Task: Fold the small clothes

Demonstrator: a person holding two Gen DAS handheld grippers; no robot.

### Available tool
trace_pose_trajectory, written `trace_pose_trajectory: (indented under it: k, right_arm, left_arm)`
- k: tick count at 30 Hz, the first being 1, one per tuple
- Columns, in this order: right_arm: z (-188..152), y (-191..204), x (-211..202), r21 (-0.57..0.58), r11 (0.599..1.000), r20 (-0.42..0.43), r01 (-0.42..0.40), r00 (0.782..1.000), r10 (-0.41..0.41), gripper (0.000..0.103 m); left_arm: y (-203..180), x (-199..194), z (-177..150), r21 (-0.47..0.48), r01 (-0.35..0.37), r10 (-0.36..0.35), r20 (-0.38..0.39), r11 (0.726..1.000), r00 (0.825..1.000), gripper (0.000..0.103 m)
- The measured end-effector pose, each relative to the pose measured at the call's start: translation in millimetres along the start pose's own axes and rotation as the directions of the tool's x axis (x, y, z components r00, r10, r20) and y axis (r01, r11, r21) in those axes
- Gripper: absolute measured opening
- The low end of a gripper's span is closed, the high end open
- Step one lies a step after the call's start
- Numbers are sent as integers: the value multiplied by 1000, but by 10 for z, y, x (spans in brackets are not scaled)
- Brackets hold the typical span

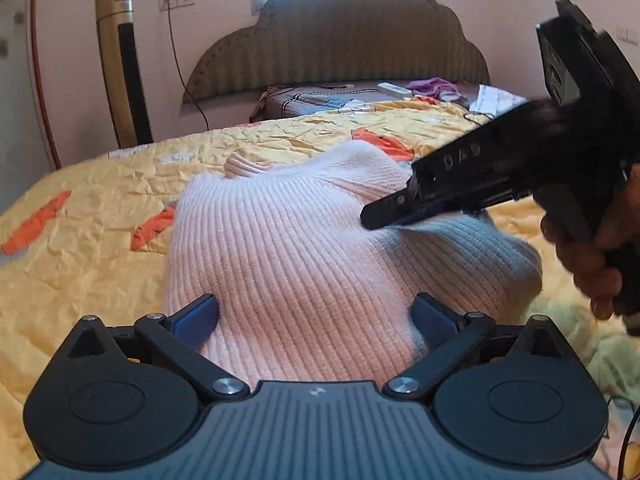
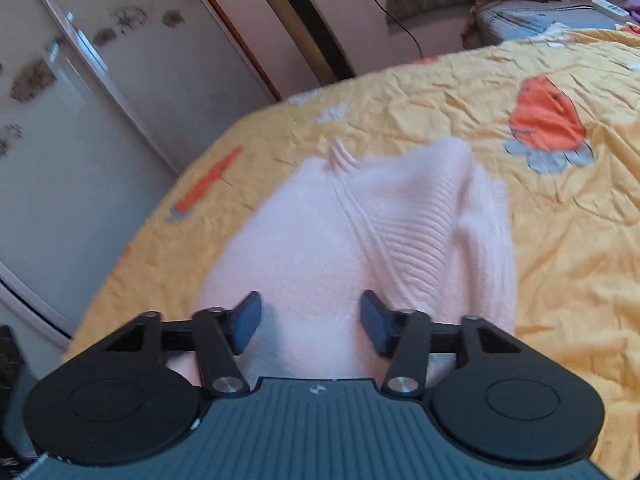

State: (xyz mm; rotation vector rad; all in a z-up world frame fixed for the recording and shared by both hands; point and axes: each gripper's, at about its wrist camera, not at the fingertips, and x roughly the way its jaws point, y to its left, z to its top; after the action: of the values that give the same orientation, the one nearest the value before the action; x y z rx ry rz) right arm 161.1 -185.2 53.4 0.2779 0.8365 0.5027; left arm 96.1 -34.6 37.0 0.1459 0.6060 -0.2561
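A pale pink ribbed knit sweater (image 1: 288, 240) lies bunched on the yellow bedsheet (image 1: 80, 248). My left gripper (image 1: 314, 316) is open, its blue pads (image 1: 200, 316) wide apart on either side of the sweater's near edge. My right gripper (image 2: 310, 322) is open above the sweater (image 2: 360, 232), its blue pads (image 2: 248, 320) apart with fabric between them. In the left wrist view the right gripper (image 1: 372, 216) comes in from the right, its tip against the sweater's upper right fold, held by a hand (image 1: 584, 256).
The bed has a grey padded headboard (image 1: 344, 40) and a pillow area with a white remote (image 1: 394, 89) and purple cloth (image 1: 434, 86). A gold tower fan (image 1: 120, 64) stands at left by the wall. A wardrobe door (image 2: 60, 120) is at left.
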Motion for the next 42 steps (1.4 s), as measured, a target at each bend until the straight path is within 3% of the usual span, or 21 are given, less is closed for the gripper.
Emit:
trace_pose_trajectory:
  k: [2, 4, 5, 6, 7, 8, 9, 12, 16, 19, 24, 28, 33, 36, 42]
  right_arm:
    - [-27, -177, -65, 93, 996, 34, -20, 999, 17, 15]
    - [-8, -206, -274, 190, 981, 32, -36, 999, 31, 24]
    - [-26, -116, -420, 160, 987, 56, -18, 998, 9, 35]
    - [-75, 10, -600, 114, 993, 95, 8, 995, -19, 56]
    - [-148, 129, -768, 81, 996, 136, 36, 990, -46, 69]
    - [-244, 242, -918, 52, 997, 177, 58, 982, -66, 90]
    - [-362, 344, -1053, 24, 997, 218, 78, 973, -81, 98]
    - [-760, 496, -1250, -1, 983, 253, 185, 951, -179, 99]
    - [-1106, 513, -1052, 0, 945, 136, 327, 936, -324, 96]
    - [-1230, 576, -936, -8, 909, 61, 418, 907, -416, 96]
    - [-1265, 659, -930, -10, 868, 76, 496, 866, -494, 100]
    - [-1229, 743, -940, -58, 856, 113, 513, 856, -505, 100]
    - [-1267, 776, -914, -58, 869, 133, 492, 866, -482, 100]
    - [-1353, 798, -892, -57, 851, 139, 522, 848, -511, 100]
    - [-1425, 796, -1007, 22, 881, 131, 472, 872, -471, 101]
  left_arm:
    - [92, -187, 53, -63, 29, -29, 11, 998, 1000, 103]
    - [207, -434, 74, -137, 35, -27, 56, 990, 998, 103]
    - [262, -556, 82, -167, 17, -5, 72, 986, 997, 103]
    - [307, -655, 80, -196, -8, 23, 75, 981, 997, 103]
    - [352, -735, 68, -231, -37, 54, 64, 972, 996, 103]
    - [379, -786, 45, -262, -60, 75, 46, 963, 996, 103]
    - [405, -814, 15, -294, -83, 93, 22, 952, 995, 103]
    - [350, -791, -114, -309, -112, 108, -29, 945, 994, 103]
    - [185, -708, -182, -249, -170, 143, -124, 953, 982, 103]
    - [144, -864, -226, -293, -149, 124, -104, 944, 987, 103]
    - [136, -965, -208, -271, -161, 147, -70, 949, 987, 103]
    - [176, -1019, -202, -290, -171, 171, -28, 941, 985, 103]
    - [146, -1055, -276, -289, -178, 192, 19, 941, 981, 103]
    - [102, -1072, -354, -292, -176, 192, 29, 940, 981, 103]
    - [204, -993, -511, -322, -111, 154, 109, 940, 982, 103]
